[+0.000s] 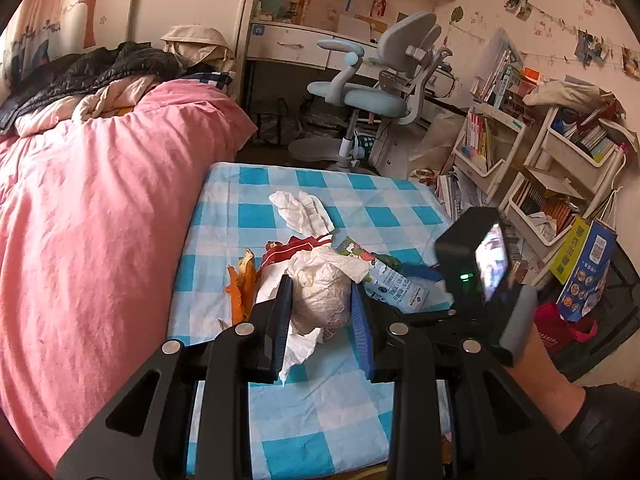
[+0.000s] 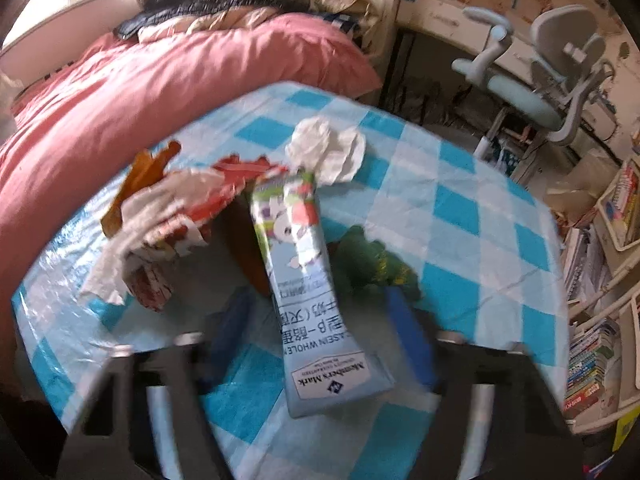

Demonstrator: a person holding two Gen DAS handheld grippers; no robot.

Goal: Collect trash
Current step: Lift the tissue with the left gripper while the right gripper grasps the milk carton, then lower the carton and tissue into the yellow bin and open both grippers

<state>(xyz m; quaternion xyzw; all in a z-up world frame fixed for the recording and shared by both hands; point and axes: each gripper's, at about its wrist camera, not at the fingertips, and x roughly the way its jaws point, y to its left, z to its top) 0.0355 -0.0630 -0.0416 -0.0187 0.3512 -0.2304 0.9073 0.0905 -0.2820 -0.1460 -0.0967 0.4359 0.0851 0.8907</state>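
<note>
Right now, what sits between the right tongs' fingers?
In the right wrist view, the pale blue milk carton lies lengthwise between the right tongs. The picture is blurred, so whether the fingers touch it is unclear.

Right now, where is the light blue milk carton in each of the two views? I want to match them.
Left wrist view: the milk carton lies flat, right of centre, partly hidden behind the wad held by the left gripper.
Right wrist view: it fills the centre, between the fingers of the right gripper.
Shared landmark: the crumpled white tissue beyond the carton.
</note>
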